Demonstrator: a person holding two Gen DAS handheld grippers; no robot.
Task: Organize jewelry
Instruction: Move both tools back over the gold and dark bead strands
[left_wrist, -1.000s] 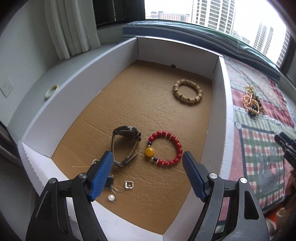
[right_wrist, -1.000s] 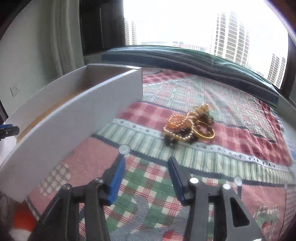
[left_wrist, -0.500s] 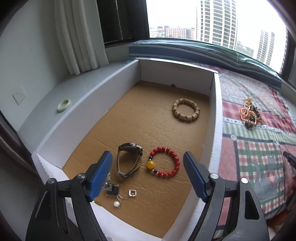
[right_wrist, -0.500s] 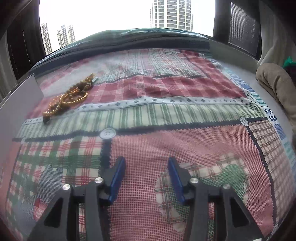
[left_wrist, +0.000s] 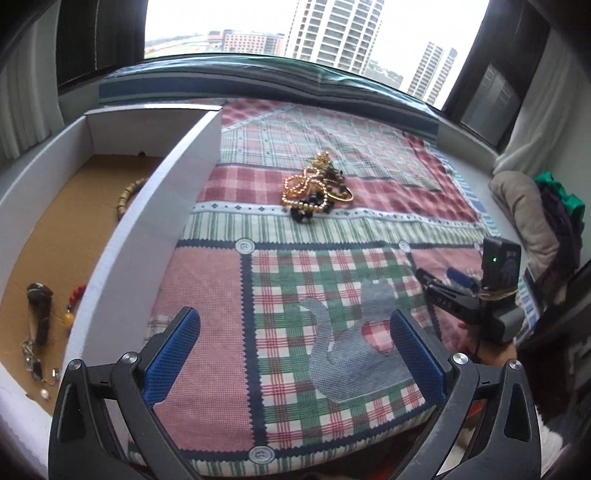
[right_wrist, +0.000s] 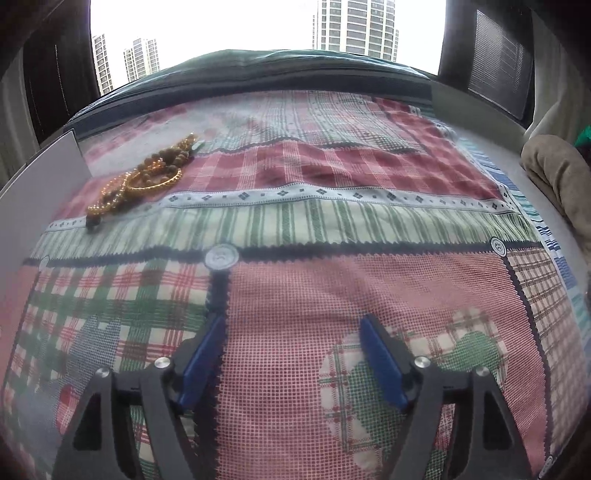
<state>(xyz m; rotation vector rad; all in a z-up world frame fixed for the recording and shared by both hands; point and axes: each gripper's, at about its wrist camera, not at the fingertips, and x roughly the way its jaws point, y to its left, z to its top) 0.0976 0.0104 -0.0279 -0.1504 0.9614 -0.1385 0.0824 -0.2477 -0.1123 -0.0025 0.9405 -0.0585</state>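
Observation:
A tangled pile of gold and dark bead jewelry (left_wrist: 317, 188) lies on the patchwork cloth (left_wrist: 295, 295); it also shows in the right wrist view (right_wrist: 140, 181), far left. A white box (left_wrist: 147, 229) with a cardboard floor stands at left and holds a tan bead bracelet (left_wrist: 127, 195), a red bead bracelet (left_wrist: 75, 295), a watch (left_wrist: 40, 314) and small earrings (left_wrist: 40, 373). My left gripper (left_wrist: 293, 347) is open and empty above the cloth, well short of the pile. My right gripper (right_wrist: 293, 358) is open and empty over the cloth; it also shows in the left wrist view (left_wrist: 439, 284).
The box's white side wall (right_wrist: 40, 173) stands left of the pile. A beige cushion (left_wrist: 528, 214) and green and purple fabric (left_wrist: 561, 206) lie at the right edge. A window ledge (left_wrist: 258, 81) runs behind the cloth.
My left gripper has swung right, from over the box to over the cloth, facing the jewelry pile. My right gripper's jaws have opened wider; its view is almost the same as half a second ago.

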